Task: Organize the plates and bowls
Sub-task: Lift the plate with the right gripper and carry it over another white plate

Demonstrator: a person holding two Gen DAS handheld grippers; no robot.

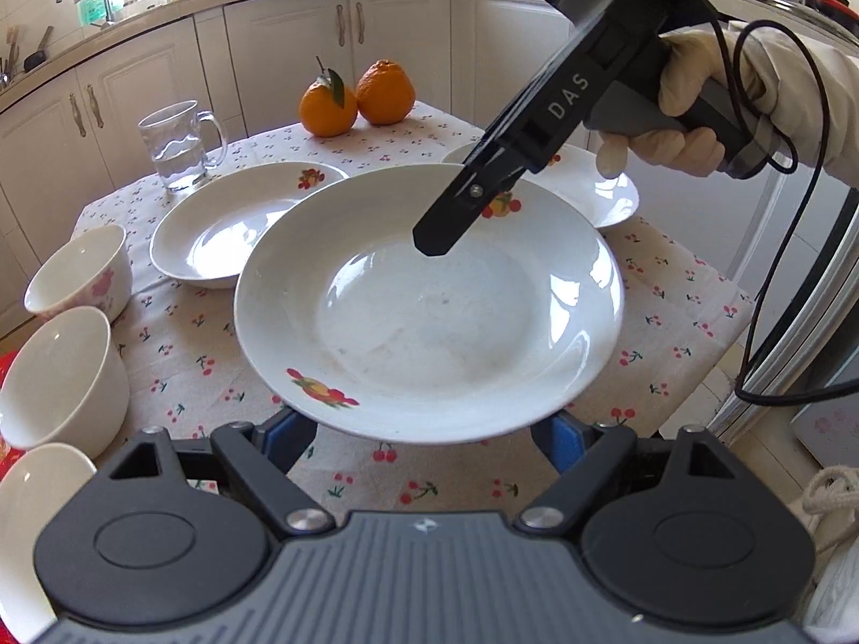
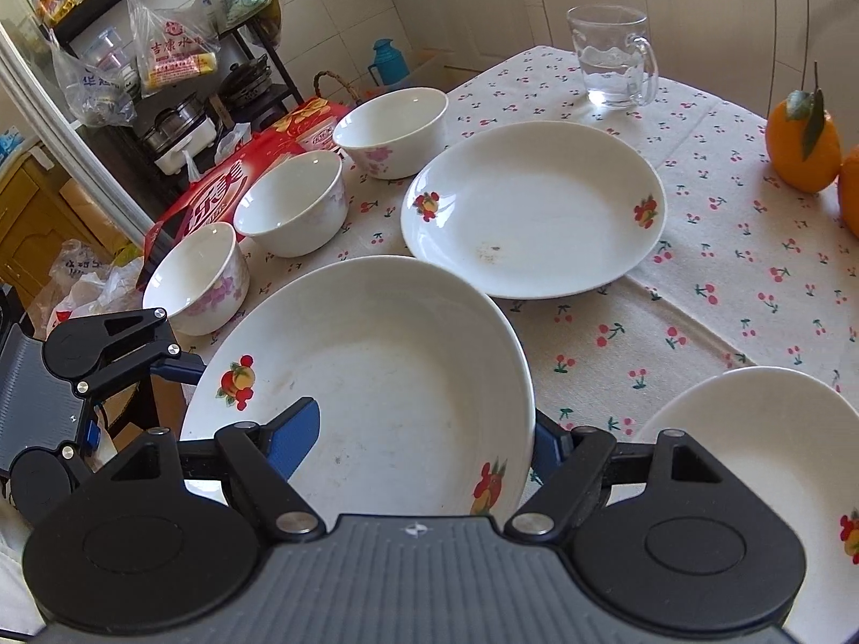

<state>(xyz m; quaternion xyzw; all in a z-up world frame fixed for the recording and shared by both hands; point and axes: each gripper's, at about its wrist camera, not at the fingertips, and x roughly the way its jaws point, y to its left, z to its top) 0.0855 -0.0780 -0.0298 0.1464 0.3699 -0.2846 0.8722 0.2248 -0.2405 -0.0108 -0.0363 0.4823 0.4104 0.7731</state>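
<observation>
Kitchen cabinets are ringing a table (image 1: 671,322) in cherry-print cloth, and we are holding a deep plate (image 1: 429,311) clear of it between both claws. Our left gripper (image 1: 429,434) is clamping the rim at six o'clock, our right gripper (image 2: 424,440) is clamping the opposite rim. Two more plates (image 2: 537,214) are lying at eleven and one o'clock, three bowls (image 2: 292,204) at nine, oranges (image 1: 357,99) and a glass mug (image 1: 177,145) beyond

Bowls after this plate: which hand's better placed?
Left, probably. The three bowls line the table edge beside the left gripper; the right gripper sits across the lifted plate from them, clamped on its rim.
</observation>
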